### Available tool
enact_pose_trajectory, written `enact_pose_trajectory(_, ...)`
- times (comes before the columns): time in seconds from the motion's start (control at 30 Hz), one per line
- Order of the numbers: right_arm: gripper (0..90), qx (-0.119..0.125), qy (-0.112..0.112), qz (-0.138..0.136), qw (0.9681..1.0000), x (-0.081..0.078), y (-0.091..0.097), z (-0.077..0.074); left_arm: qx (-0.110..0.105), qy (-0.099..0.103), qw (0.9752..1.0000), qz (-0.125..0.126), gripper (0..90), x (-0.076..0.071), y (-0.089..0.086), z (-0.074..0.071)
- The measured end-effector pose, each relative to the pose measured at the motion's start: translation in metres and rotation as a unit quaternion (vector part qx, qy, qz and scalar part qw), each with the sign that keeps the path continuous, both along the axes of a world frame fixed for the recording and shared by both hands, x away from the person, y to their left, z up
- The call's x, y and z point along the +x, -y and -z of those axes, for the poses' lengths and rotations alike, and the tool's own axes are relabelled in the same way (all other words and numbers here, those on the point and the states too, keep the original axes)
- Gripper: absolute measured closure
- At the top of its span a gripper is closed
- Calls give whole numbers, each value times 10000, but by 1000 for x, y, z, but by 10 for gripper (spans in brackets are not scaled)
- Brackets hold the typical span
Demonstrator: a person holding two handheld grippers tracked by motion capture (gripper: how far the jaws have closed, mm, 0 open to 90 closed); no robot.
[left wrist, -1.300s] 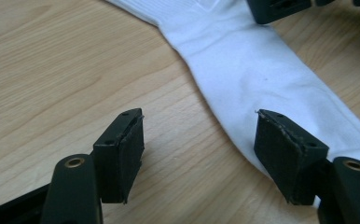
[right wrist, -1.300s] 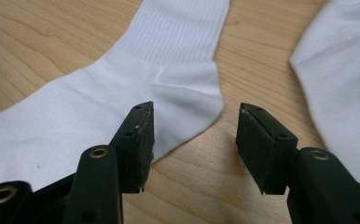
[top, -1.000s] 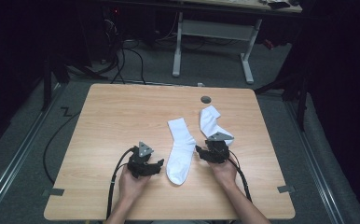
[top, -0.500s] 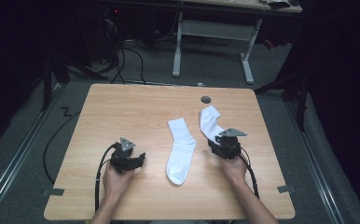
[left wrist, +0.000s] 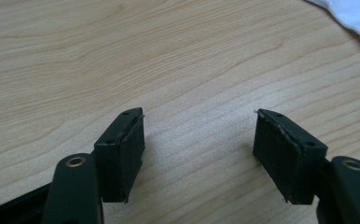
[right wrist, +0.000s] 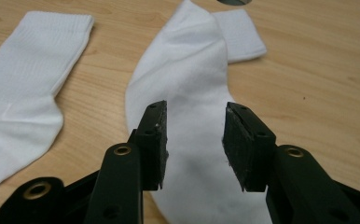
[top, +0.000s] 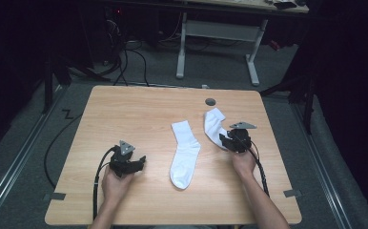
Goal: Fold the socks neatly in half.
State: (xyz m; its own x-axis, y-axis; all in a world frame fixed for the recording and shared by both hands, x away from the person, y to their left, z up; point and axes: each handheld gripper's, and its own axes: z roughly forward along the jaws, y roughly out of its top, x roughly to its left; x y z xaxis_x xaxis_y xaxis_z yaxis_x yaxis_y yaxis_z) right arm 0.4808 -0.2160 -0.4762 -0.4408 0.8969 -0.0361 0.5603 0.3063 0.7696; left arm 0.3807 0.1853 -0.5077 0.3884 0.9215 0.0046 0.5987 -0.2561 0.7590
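- The right hand-held gripper point(top: 226, 139) stands over the lower part of the right sock point(top: 215, 125), at the right side of the worktop point(top: 139, 109).
- In the right gripper view its jaws are parted about halfway, and they have just been closing. The right sock point(right wrist: 187, 93) lies between and under them.
- The pads point(right wrist: 158, 140) look clear of the cloth, with a gap on both sides, though contact at the tips is hard to rule out from this angle.
- That sock lies bent, its cuff folded toward the small dark round spot point(top: 211, 101) near the far edge of the worktop.
- The left hand-held gripper point(top: 140, 162) is low over bare wood at the near left, well apart from both socks.
- In the left gripper view its jaws are wide apart, having just opened a little, with nothing between them; a white corner of cloth point(left wrist: 355, 14) shows at the top right.
- The middle sock point(top: 185, 152) lies flat between the two grippers, cuff away from the person, touched by neither.
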Motion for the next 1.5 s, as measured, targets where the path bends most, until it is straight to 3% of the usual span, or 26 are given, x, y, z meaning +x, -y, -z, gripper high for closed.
enact_pose_trajectory(0.13, 582, -175, -121, 52, 9998, 16, -8, 3, -2, -6, 10000, -1, 333, 0, 0, 0)
enact_pose_trajectory(0.23, 570, -132, -195, 81, 9997, 24, -12, 3, -2, -5, 10000, -2, 332, 0, 0, 0)
enact_pose_trajectory(0.43, 550, 20, -310, 57, 9995, 31, -17, 7, -4, -5, 10000, -32, 331, 0, 0, 0)
enact_pose_trajectory(0.57, 525, -111, -543, 117, 9984, 36, -15, 16, -2, -6, 10000, -36, 331, 0, 0, 0)
enact_pose_trajectory(0.67, 534, -59, -574, 140, 9982, 36, -11, 18, -4, -6, 10000, -38, 331, 0, 0, 0)
enact_pose_trajectory(0.77, 656, -161, -503, 30, 9986, 32, -9, 18, -1, -5, 10000, -38, 331, 0, 0, 0)
enact_pose_trajectory(0.8, 656, -161, -503, 30, 9986, 32, -9, 18, -1, -5, 10000, -38, 330, 0, 0, 0)
enact_pose_trajectory(0.9, 807, -132, -494, -24, 9987, 28, -7, 18, 0, -5, 10000, -41, 330, 0, 0, 0)
enact_pose_trajectory(1.03, 849, -141, -521, -125, 9985, 26, -5, 18, 0, -7, 10000, -42, 330, 0, 0, 0)
enact_pose_trajectory(1.13, 858, -8, -547, -148, 9984, 26, -2, 18, -2, -7, 10000, -41, 330, 0, 0, 0)
enact_pose_trajectory(1.27, 860, 186, -335, -225, 9990, 19, 0, 11, -2, -7, 10000, -42, 330, 0, 0, 0)
enact_pose_trajectory(1.3, 860, 272, -157, -285, 9991, 15, 0, 1, -2, -8, 10000, -43, 329, 0, 0, 0)
enact_pose_trajectory(1.37, 861, 287, -74, -313, 9991, 13, 0, -3, -1, -9, 10000, -42, 329, 0, 0, 0)
enact_pose_trajectory(1.4, 861, 352, 101, -388, 9986, 9, 0, -13, -1, -9, 10000, -42, 329, 0, 0, 0)
enact_pose_trajectory(1.47, 861, 383, 159, -417, 9983, 7, -1, -18, -1, -8, 10000, -43, 329, 0, 0, 0)
enact_pose_trajectory(1.5, 860, 387, 272, -502, 9976, 2, -3, -28, 0, -8, 10000, -45, 329, 0, 0, 0)
